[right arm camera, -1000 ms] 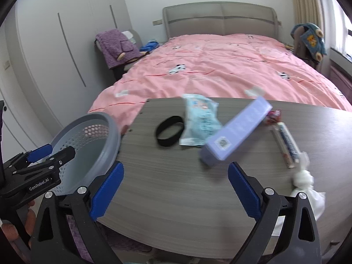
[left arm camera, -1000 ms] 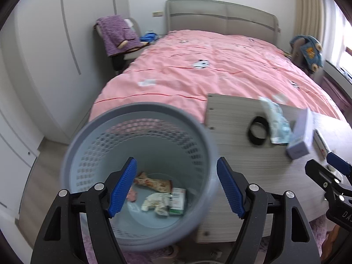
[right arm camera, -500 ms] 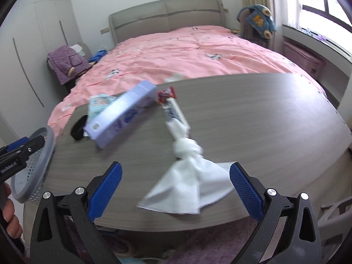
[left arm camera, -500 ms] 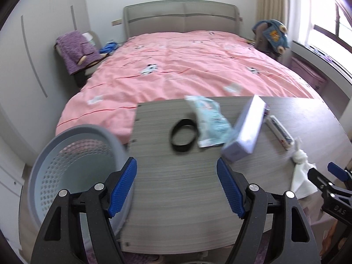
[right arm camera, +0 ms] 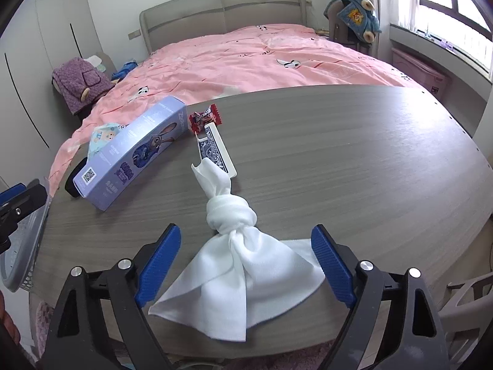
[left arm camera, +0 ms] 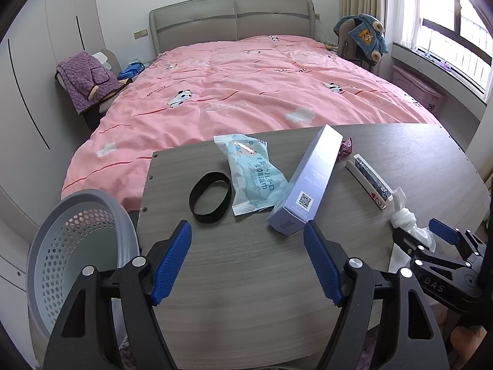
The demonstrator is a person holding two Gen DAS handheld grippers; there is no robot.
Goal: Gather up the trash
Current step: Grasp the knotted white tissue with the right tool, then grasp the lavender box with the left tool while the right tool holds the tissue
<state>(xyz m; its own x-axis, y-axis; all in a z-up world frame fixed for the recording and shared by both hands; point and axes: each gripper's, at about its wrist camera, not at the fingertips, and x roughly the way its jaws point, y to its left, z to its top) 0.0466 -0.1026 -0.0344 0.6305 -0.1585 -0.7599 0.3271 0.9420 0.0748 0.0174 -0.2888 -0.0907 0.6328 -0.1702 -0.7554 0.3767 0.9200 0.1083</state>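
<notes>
Right gripper (right arm camera: 245, 265), jaws spread but just closing, straddling knotted white cloth (right arm camera: 237, 246) at near table (right arm camera: 369, 160) edge; left gripper (left arm camera: 246, 265) spread, empty, right of grey basket (left arm camera: 77, 246).

On the table (left arm camera: 246, 277), from left to right, lie a band (left arm camera: 210, 197), a wipes packet (left arm camera: 253, 177), a long box (left arm camera: 308, 182), a card box (left arm camera: 368, 181) and a knotted cloth (right arm camera: 237, 246). A candy (right arm camera: 204, 118) lies behind the card box. The basket (left arm camera: 77, 256) stands left of the table; the bed (left arm camera: 246, 86) is behind.
</notes>
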